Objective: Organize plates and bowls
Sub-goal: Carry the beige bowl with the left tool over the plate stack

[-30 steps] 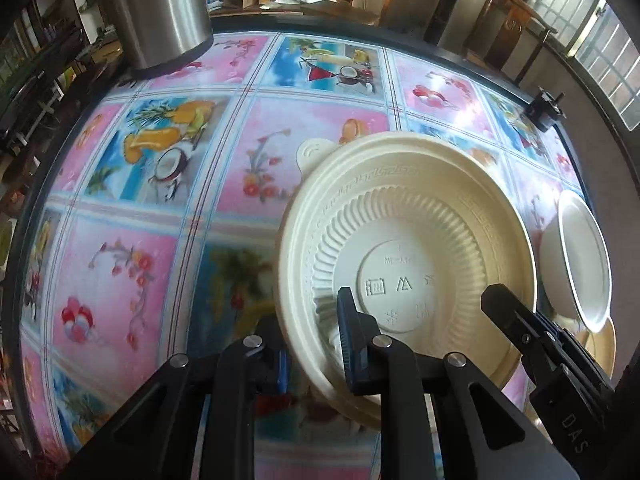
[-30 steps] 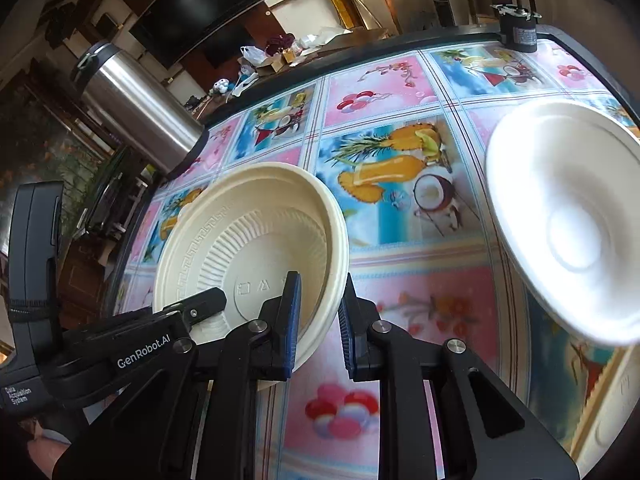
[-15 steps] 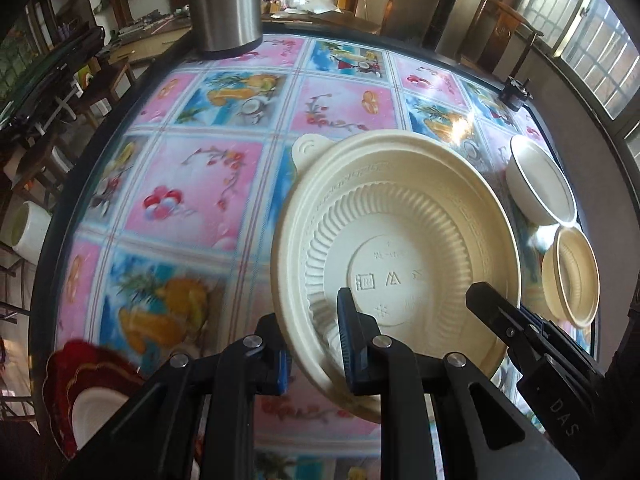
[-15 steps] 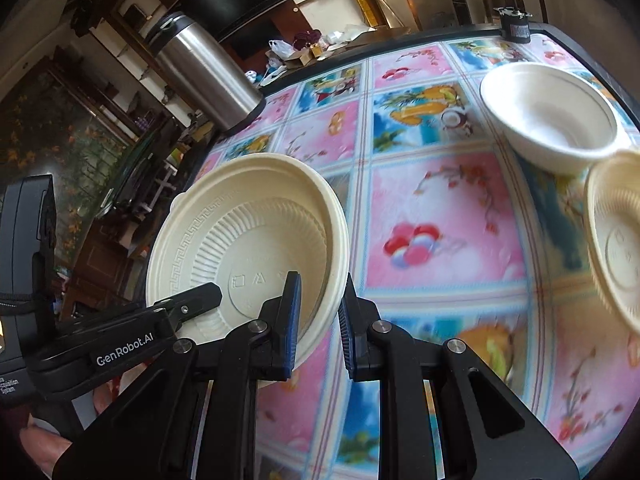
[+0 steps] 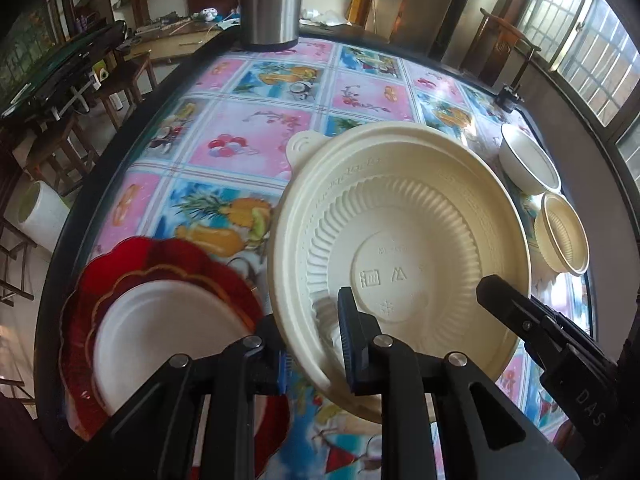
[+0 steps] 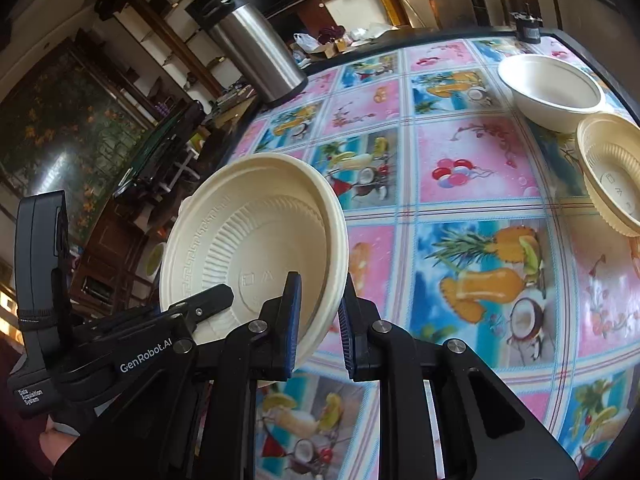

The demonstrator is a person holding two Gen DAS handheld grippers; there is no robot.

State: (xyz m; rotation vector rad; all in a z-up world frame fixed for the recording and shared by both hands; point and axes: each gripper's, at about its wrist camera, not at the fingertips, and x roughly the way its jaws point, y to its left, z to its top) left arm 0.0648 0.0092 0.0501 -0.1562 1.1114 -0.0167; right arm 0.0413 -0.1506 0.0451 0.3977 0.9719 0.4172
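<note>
A large cream ribbed plate [image 5: 400, 232] with a small tab on its rim hangs tilted above the table, held from both sides. My left gripper [image 5: 312, 356] is shut on its near left rim. My right gripper [image 6: 319, 328] is shut on the opposite rim of the same plate [image 6: 248, 240]. A red scalloped plate [image 5: 168, 264] with a white plate [image 5: 160, 332] on it lies at the lower left, just beside the held plate. At the right stand a white bowl [image 6: 552, 88] and a smaller cream ribbed bowl [image 6: 612, 176].
A steel thermos [image 5: 272, 0] stands at the table's far edge, also in the right wrist view [image 6: 256, 56]. The fruit-print tablecloth [image 5: 256, 136] covers a dark-rimmed table. A small black object [image 6: 528, 28] sits at the far right corner. Furniture crowds the floor beyond the left edge.
Both grippers carried the cream plate across the table toward its near left. The red plate with the white one came into view; the two bowls fell away to the right.
</note>
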